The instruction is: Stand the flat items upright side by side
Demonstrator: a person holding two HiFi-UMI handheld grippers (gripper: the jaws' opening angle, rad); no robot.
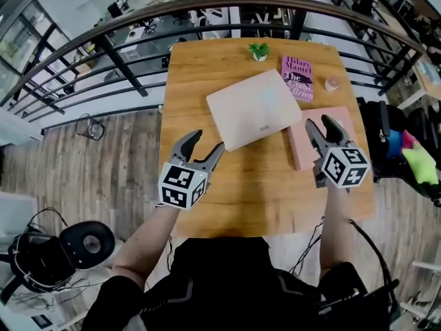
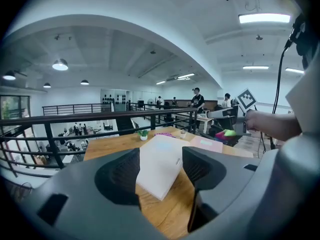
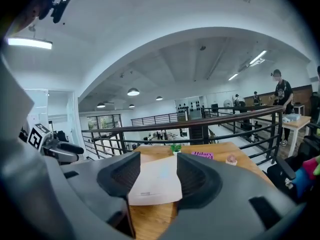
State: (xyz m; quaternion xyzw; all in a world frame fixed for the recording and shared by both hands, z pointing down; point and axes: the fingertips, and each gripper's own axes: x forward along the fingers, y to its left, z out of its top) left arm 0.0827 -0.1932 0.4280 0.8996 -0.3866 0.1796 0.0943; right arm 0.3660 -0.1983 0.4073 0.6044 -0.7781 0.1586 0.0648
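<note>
Three flat items lie on the wooden table [image 1: 196, 67]: a large cream one [image 1: 253, 107] in the middle, a magenta book [image 1: 298, 78] at the back right, and a pink one [image 1: 311, 150] at the right edge. My left gripper [image 1: 208, 142] hovers open at the cream item's near left corner. Along its jaws I see the cream item [image 2: 161, 169] lying ahead, untouched. Over the pink item, my right gripper [image 1: 320, 123] is open and holds nothing. Its own view frames the cream item [image 3: 156, 181] between the jaws, with the magenta book [image 3: 201, 155] beyond.
A small potted plant [image 1: 259, 50] and a little pink object [image 1: 331, 83] stand near the table's far edge, in front of a black railing [image 1: 207, 5]. A dark bag with bright contents [image 1: 406, 150] sits to the right. Black gear [image 1: 83, 243] lies on the floor at left.
</note>
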